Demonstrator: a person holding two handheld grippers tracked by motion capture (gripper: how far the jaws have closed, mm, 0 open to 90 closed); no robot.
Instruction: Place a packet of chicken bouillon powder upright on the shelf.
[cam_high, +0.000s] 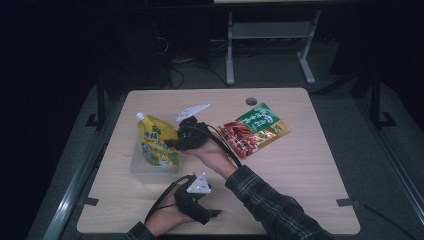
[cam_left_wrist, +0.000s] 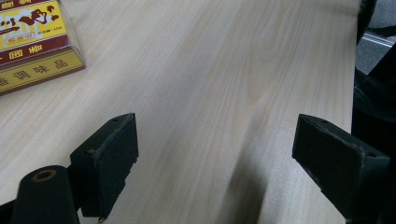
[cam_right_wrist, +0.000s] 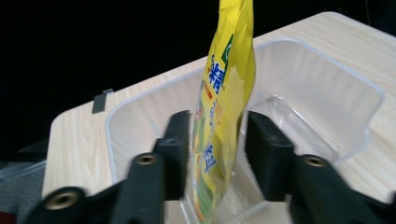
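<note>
The yellow pouch (cam_right_wrist: 224, 116) stands upright inside the clear tub (cam_right_wrist: 327, 88), its spout on top. The right gripper (cam_right_wrist: 219, 144) has its jaws parted on both sides of the pouch; the pads seem just off the foil. To finish well, I think the hand should open a little wider and draw back straight, so the pouch does not tip over the tub's rim. The left gripper (cam_left_wrist: 212, 163) rests spread over bare counter (cam_left_wrist: 210, 70), nearer the person than the tub. A red-green packet (cam_high: 255, 130) lies to the right of the tub.
</note>
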